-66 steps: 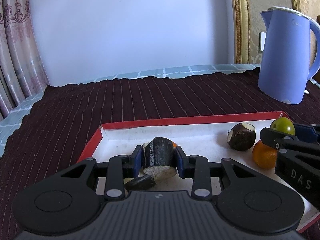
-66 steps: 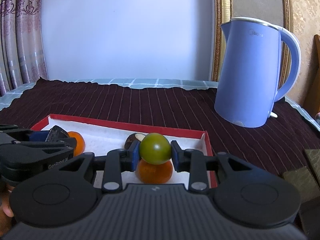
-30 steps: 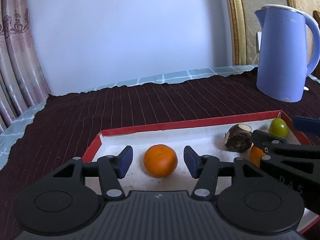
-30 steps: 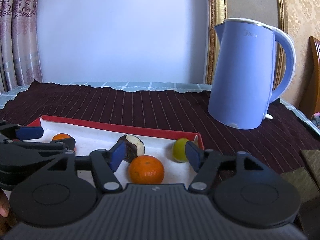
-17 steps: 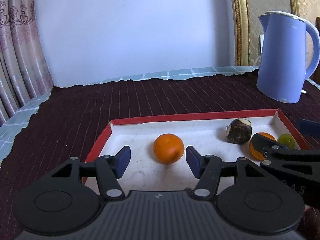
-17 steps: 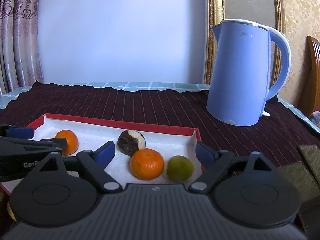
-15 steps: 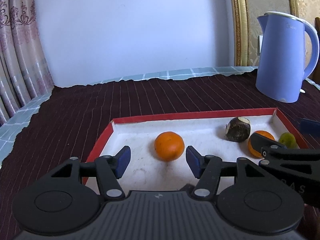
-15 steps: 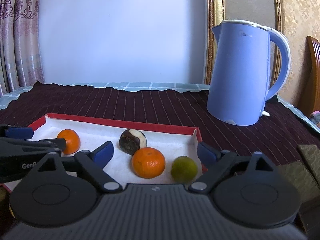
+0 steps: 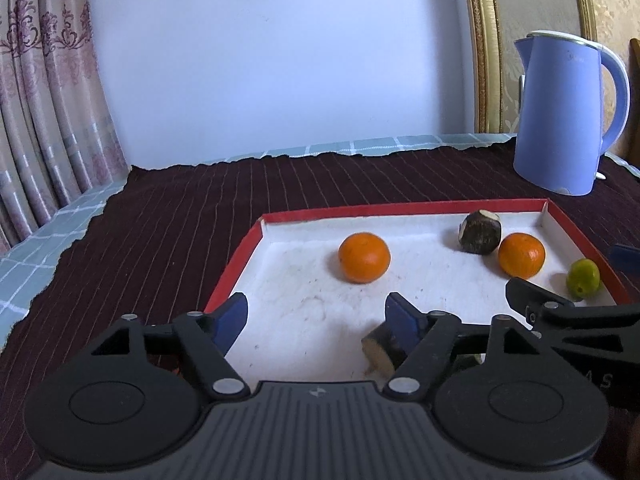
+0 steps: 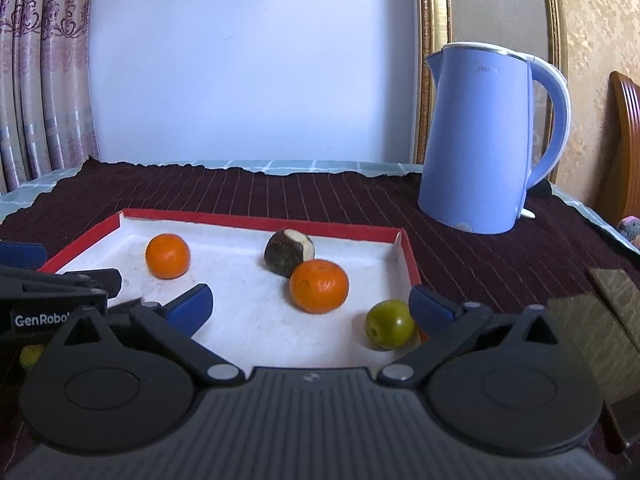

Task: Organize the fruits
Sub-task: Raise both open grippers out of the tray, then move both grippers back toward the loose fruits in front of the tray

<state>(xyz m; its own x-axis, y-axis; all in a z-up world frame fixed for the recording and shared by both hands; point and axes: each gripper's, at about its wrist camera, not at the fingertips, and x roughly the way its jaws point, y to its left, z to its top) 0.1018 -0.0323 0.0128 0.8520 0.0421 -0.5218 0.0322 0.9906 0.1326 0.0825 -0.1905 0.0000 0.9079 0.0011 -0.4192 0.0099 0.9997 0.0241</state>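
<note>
left gripper (image 9: 316,316) jaws opening, angled down over tray (image 9: 240,258)

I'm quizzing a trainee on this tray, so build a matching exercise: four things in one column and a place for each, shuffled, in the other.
Things:
1. green fruit
2. blue kettle
3. dark fruit with a white patch
4. lone orange

Places:
A. on the dark cloth, outside the red-rimmed tray
B. left part of the tray, apart from the other fruit
C. by the tray's right wall, near the front
D. near the tray's back wall, just behind the other orange

Pairs: 1-C, 2-A, 3-D, 4-B
</note>
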